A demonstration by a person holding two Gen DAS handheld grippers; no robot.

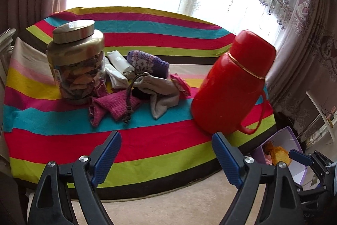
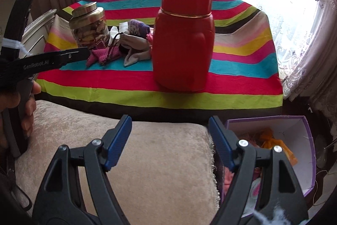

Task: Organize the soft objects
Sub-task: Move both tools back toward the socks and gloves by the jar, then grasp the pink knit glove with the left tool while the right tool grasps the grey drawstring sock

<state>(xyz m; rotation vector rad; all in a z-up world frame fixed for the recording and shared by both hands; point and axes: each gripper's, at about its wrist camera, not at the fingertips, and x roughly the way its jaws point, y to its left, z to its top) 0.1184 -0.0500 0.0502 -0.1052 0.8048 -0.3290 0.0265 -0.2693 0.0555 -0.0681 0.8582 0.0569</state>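
A heap of soft things lies on the striped cloth [image 1: 52,136]: a magenta knit piece [image 1: 118,105], a grey sock [image 1: 162,91], a purple patterned mitten [image 1: 147,62], white folded pieces [image 1: 119,69] and a brown cord [image 1: 129,96]. My left gripper [image 1: 166,153] hangs open in front of the heap, above the cloth's near stripes, with nothing between its fingers. My right gripper [image 2: 169,136] is open and empty over a beige cushion [image 2: 137,151]. The same heap [image 2: 126,47] lies far ahead of it, to the left. A purple box [image 2: 299,125] at lower right holds an orange soft thing [image 2: 271,138].
A glass jar with a gold lid [image 1: 76,60] stands just left of the heap. A tall red flask [image 1: 231,81] stands right of it, near the cloth's edge. Curtains [image 1: 305,35] and a bright window lie behind. A hand [image 2: 27,107] holds the left gripper's handle.
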